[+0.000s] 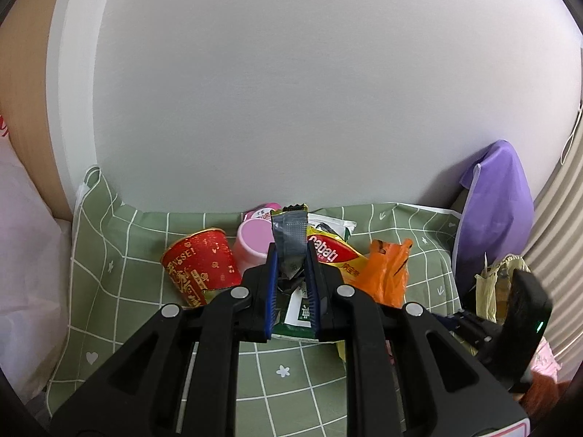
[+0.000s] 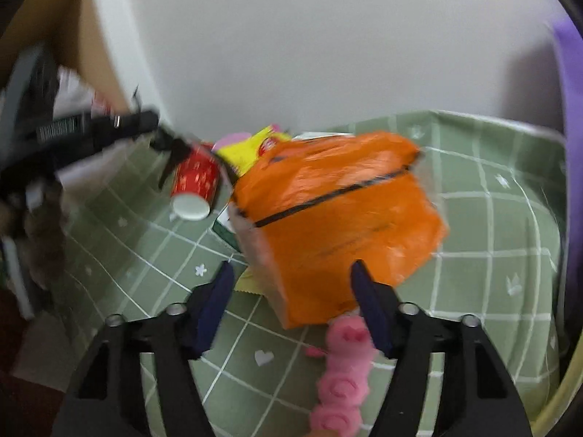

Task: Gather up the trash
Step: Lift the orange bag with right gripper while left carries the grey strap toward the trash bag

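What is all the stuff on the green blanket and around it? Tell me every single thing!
Red paper cup: 1, red with gold print, on its side, left on the cloth.
Pink cup: 1, pink, behind the left jaws.
Grey wrapper: 1, grey-silver, held between the left jaws.
Yellow snack bag: 1, yellow and red, centre.
Orange plastic bag: 1, orange, before the right jaws.
Pink fuzzy toy: 1, pink, near edge.
Purple bag: 1, purple, far right.
Green checked cloth: 1, green, underneath.
Left gripper: 1, black, shut.
Right gripper: 1, black, open.
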Demonstrator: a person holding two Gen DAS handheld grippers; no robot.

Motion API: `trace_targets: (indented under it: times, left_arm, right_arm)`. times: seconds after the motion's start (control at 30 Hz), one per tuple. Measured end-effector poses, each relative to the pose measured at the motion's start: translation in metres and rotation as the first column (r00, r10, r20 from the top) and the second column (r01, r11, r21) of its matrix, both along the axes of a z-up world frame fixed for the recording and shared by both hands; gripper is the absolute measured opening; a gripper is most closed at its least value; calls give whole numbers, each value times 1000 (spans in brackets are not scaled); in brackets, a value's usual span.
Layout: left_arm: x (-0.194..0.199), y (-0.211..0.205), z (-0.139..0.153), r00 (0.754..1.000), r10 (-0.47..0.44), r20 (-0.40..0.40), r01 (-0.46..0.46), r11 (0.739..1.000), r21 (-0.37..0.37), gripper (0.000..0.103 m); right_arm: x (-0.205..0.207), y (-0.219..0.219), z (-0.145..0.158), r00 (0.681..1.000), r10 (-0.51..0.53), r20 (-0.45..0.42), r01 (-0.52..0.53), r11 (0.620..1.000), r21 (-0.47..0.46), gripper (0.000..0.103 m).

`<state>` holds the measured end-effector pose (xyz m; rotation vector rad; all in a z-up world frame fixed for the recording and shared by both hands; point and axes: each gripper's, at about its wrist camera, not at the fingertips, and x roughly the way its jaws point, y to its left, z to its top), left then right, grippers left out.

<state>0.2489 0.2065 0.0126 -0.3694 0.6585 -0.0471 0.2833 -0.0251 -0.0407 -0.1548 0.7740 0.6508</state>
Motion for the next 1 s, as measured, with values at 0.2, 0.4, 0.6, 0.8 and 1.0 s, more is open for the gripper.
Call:
trace_targets:
  times: [0.2, 0.4, 0.6, 0.8, 1.0]
  left_arm:
    - [0, -3, 4, 1000, -9, 4, 9, 1000, 2, 14]
    - [6, -15, 19, 998, -44, 36, 44, 999, 10, 14]
    - [16, -42, 47, 987, -125, 104, 123, 992, 27, 14]
    - [31, -90, 85, 947, -260, 189, 252, 965, 66, 14]
    - [40, -166, 121, 855, -446, 266, 423, 895, 142, 14]
  right_arm:
    - [14, 26, -3, 998, 9, 57, -2, 993, -121, 9]
    - [1, -4, 43, 985, -49, 163, 63, 994, -85, 7]
    - [-5, -39, 83, 966, -122, 227, 135, 990, -41, 7]
    - [-27, -78, 135, 919, -196, 342, 217, 976, -25, 7]
    - [-62, -134, 175, 851, -298, 432, 340, 940, -22, 7]
